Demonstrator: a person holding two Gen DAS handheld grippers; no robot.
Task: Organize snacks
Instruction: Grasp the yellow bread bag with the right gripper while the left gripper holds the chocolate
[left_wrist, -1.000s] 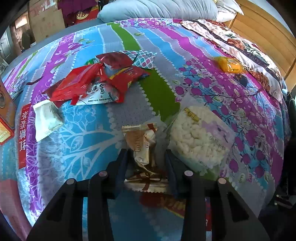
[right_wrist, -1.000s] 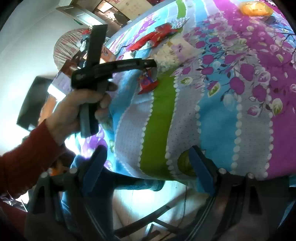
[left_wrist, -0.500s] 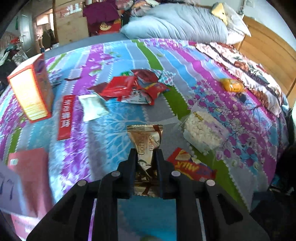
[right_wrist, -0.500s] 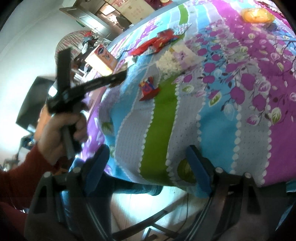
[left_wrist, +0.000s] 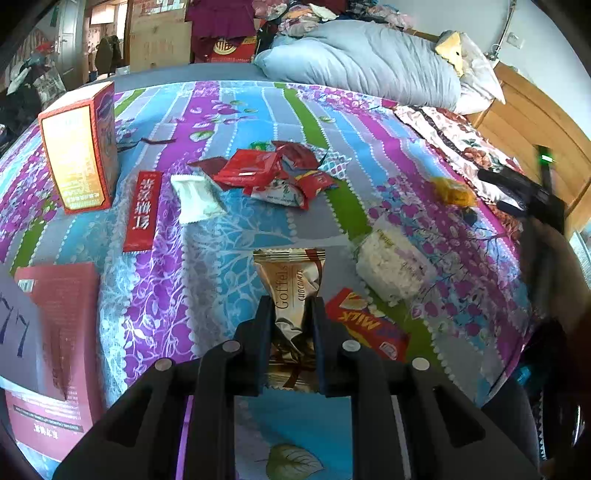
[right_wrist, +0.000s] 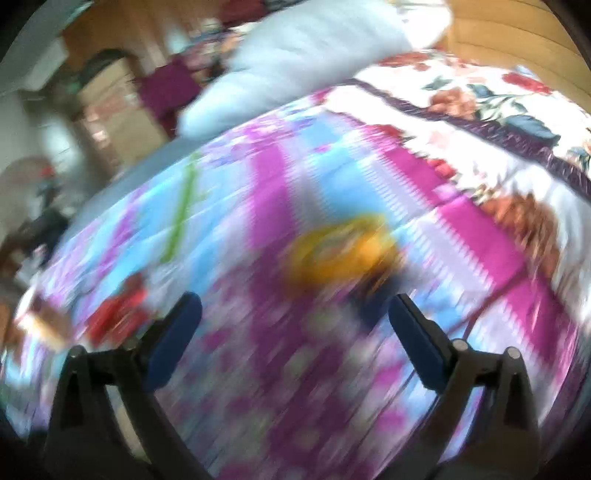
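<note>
My left gripper (left_wrist: 289, 310) is shut on a gold Goffels chocolate packet (left_wrist: 291, 280) and holds it above the bedspread. Below it lie a red MILK packet (left_wrist: 369, 328), a clear bag of white puffs (left_wrist: 393, 266), a pile of red wrappers (left_wrist: 266, 171), a white sachet (left_wrist: 195, 199) and an orange snack (left_wrist: 452, 191). My right gripper (right_wrist: 291, 325) is open and empty; its view is blurred, with the orange snack (right_wrist: 340, 251) just beyond the fingers. The right gripper also shows in the left wrist view (left_wrist: 524, 192), near the orange snack.
An orange box (left_wrist: 79, 151) stands upright at the left, a long red packet (left_wrist: 142, 210) beside it, and a pink-red box (left_wrist: 55, 339) at the near left. A grey pillow (left_wrist: 369, 70) and the wooden headboard (left_wrist: 535, 118) lie beyond.
My left gripper closed on the gold packet and lifted it off the bed. My right gripper swung from the bed's edge up over the bedspread toward the orange snack.
</note>
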